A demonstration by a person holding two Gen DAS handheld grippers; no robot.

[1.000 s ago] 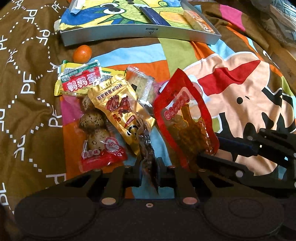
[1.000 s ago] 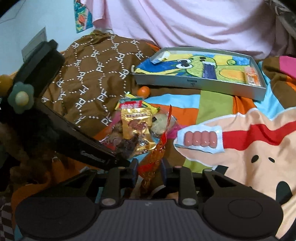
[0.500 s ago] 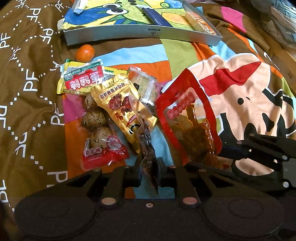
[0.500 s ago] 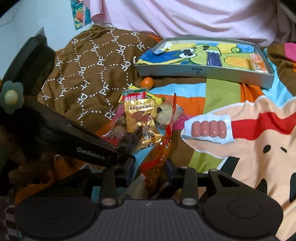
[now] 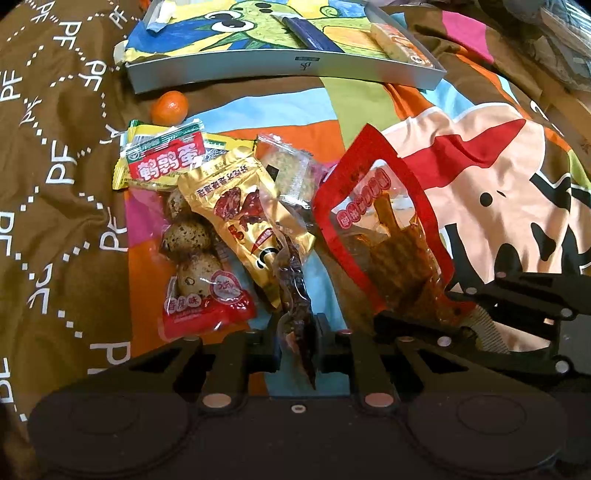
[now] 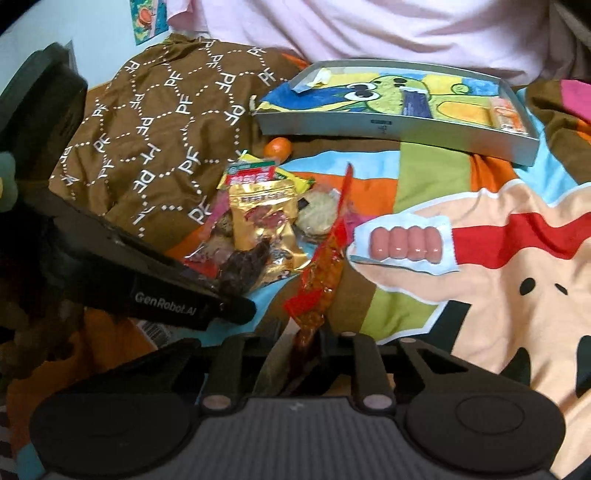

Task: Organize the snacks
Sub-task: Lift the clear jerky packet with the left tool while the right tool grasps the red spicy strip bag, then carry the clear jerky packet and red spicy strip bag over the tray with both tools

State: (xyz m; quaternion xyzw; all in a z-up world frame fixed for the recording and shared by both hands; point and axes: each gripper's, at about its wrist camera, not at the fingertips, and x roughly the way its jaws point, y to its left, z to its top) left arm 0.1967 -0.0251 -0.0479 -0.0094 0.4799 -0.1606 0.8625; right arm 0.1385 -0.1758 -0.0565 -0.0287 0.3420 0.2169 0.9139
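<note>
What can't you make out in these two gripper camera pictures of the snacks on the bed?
- Left wrist view: the dark snack pack, its lower end hidden between the left gripper fingers; label unreadable.
- Left wrist view: the cracker packet, partly covered by the gold pouch.
- Right wrist view: the quail egg pack, mostly hidden behind the gold pouch.
- Right wrist view: the red pouch, seen edge-on in the right gripper; print unreadable.

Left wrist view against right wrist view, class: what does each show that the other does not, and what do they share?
Only the left wrist view shows the quail egg pack's speckled eggs plainly, and the left tool shut on a dark snack packet.

Only the right wrist view shows the sausage pack and pink bedding.

Both show the grey tray, the small orange, the gold packet and the red pouch in the right tool.
</note>
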